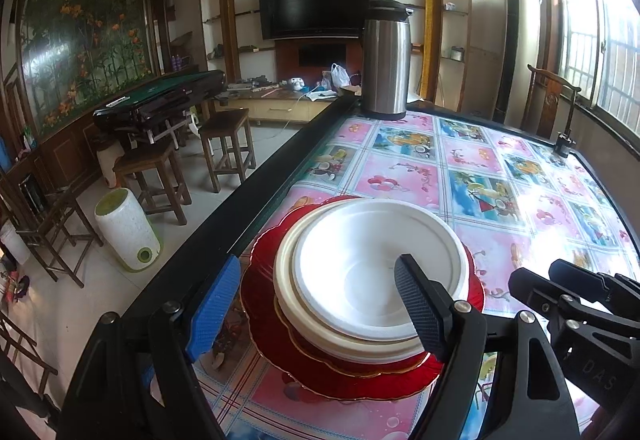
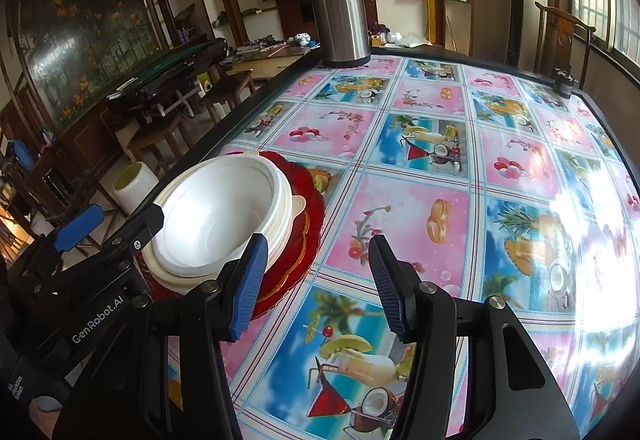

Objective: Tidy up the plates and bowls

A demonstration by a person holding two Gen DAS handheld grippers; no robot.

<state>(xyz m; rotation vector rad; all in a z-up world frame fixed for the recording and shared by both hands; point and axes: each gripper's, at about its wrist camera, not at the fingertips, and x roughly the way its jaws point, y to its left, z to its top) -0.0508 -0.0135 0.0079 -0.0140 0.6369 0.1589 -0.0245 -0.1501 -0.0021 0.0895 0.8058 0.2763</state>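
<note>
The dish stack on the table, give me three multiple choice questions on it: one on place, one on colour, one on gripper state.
1. Where does the dish stack sit on the table?
A. By its left edge
B. Beside the thermos
C. At the far right corner

2. What colour is the bottom plate?
A. Blue
B. Red
C. Green

3. How is the right gripper?
A. Shut on a bowl
B. Shut on a plate
C. Open, holding nothing

Answers: 1 A, the stack lies next to the dark left border. 2 B, a red scalloped rim shows under the white bowl. 3 C, its fingers stand apart over bare tablecloth.

Bright window (image 1: 592,0) daylight, tablecloth (image 2: 580,224) glare, fisheye-warped edges.
</note>
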